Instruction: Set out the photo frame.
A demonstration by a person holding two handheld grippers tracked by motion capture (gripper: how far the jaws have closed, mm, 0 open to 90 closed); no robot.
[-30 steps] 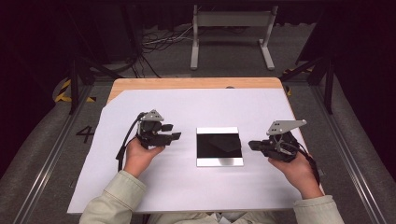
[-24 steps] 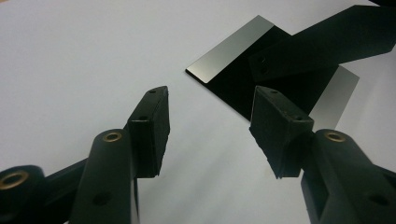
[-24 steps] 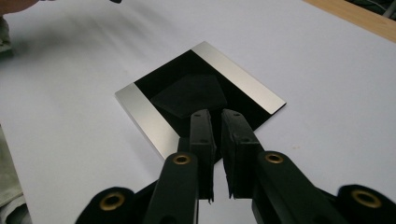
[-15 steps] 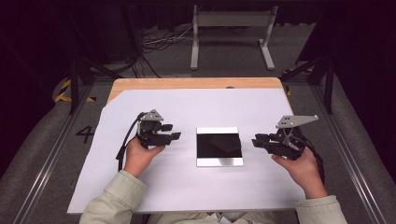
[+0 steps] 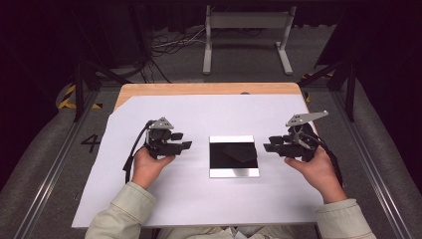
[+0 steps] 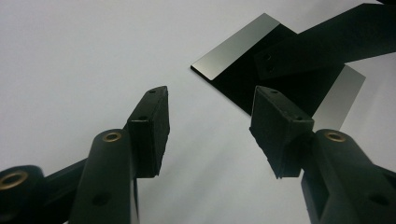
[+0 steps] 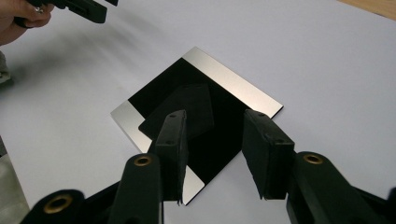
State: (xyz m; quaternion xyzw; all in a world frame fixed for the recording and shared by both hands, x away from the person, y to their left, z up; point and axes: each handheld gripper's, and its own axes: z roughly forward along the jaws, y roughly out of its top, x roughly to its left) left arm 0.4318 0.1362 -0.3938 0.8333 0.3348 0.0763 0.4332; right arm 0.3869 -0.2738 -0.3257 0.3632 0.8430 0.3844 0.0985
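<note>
A square mirror-like plate (image 5: 233, 156) with a dark glossy centre and bright silvery strips along 2 opposite edges lies flat at the centre of the high view, on a white sheet (image 5: 199, 199) that covers most of the bench (image 5: 199, 88). Nothing touches it.

The left hand-held gripper (image 5: 185, 145) sits just left of centre in the high view, held in the person's left hand (image 5: 148, 167), its tips pointing toward the plate but stopping short of it. In the left gripper view its 2 jaws stand well apart over bare white sheet, with the plate (image 6: 280, 74) in the upper right of the frame, beyond the tips.

The right hand-held gripper (image 5: 268, 147) is right of centre in the high view, held in the right hand (image 5: 316, 167), close beside the plate's right edge. Its jaws have just been opening and now stand apart with nothing between them; in the right gripper view they hang above the near corner of the plate (image 7: 219, 79), which fills the middle of the frame, while the left hand-held gripper (image 7: 88, 11) shows in the upper left corner
</note>
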